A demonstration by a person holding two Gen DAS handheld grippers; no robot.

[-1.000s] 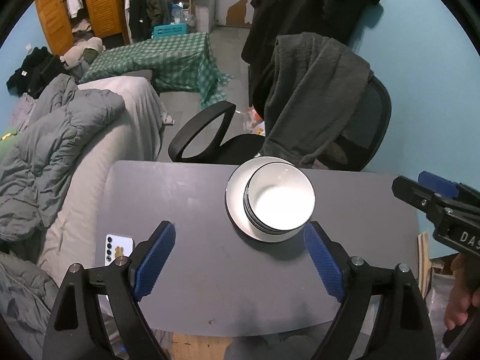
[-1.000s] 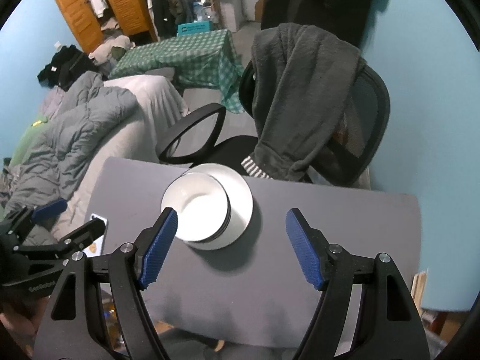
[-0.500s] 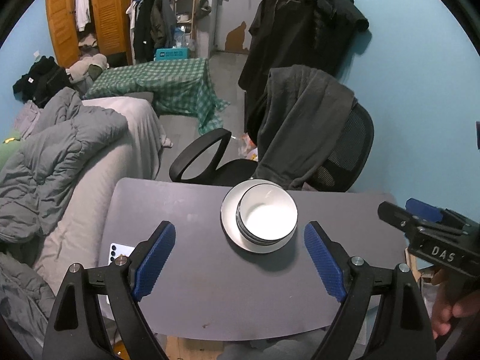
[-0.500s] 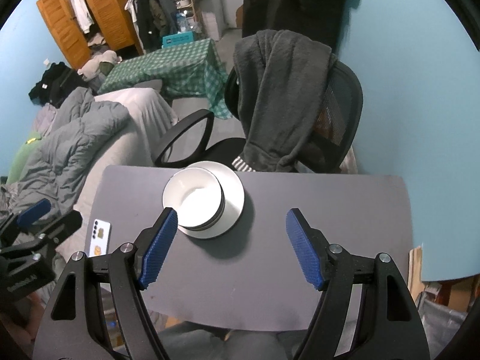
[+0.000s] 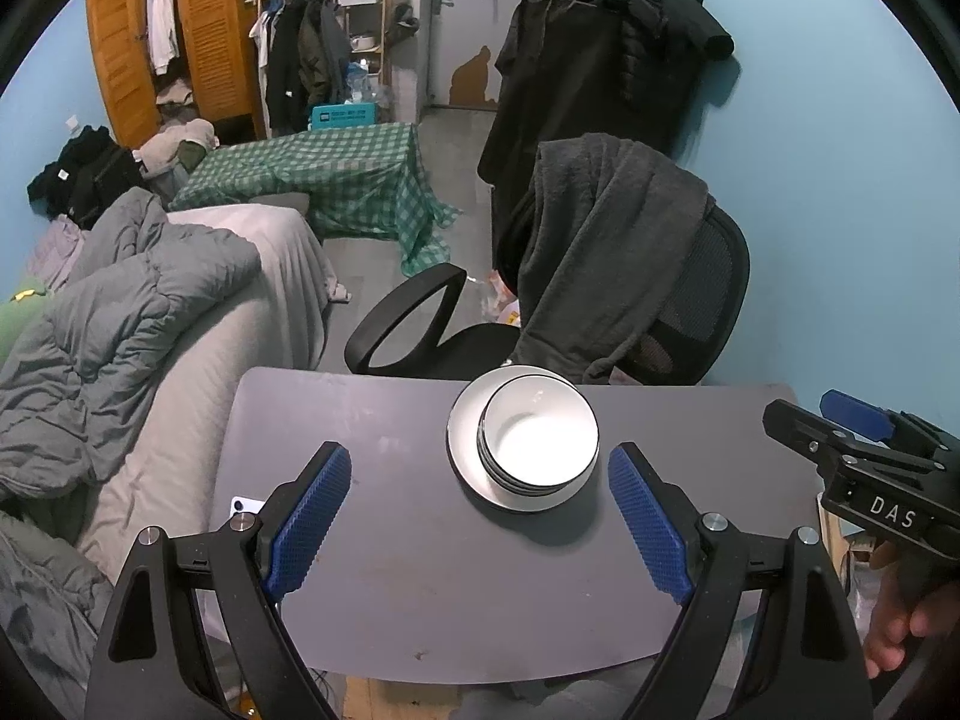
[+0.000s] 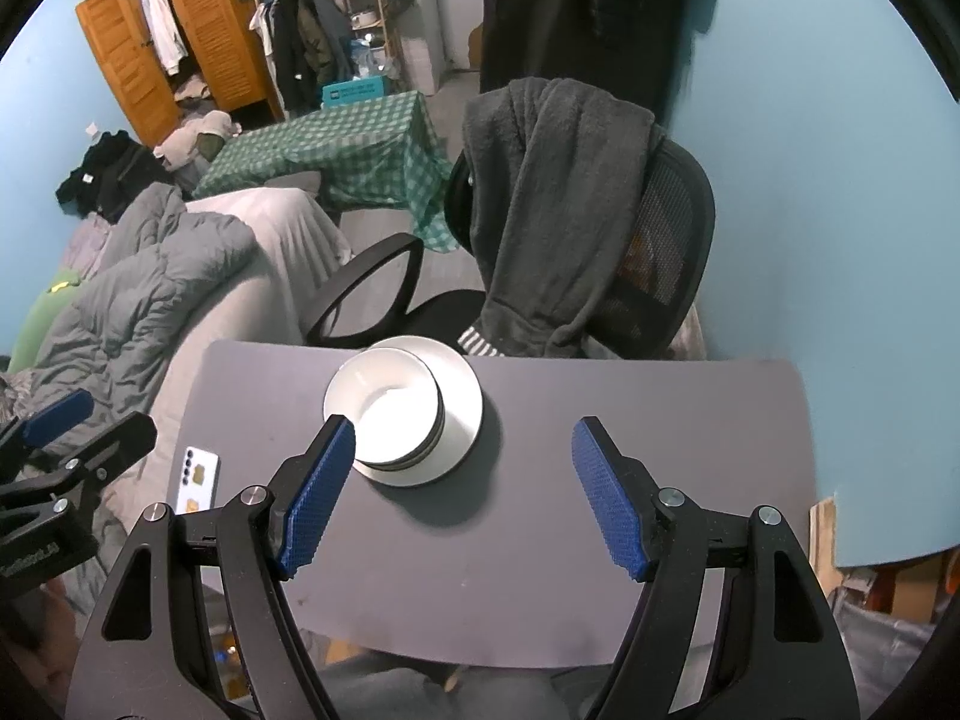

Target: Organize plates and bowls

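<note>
White bowls [image 5: 538, 441] on plate [image 5: 465, 450], seemingly stacked, beyond both grippers' wide, empty jaws

A white phone [image 6: 198, 476] lies at the left edge of the grey desk [image 6: 600, 420]. Behind the desk stands a black office chair [image 5: 696, 312] with a dark fluffy robe [image 5: 600, 240] draped over it. A grey quilt [image 5: 120, 324] covers the bed.
</note>
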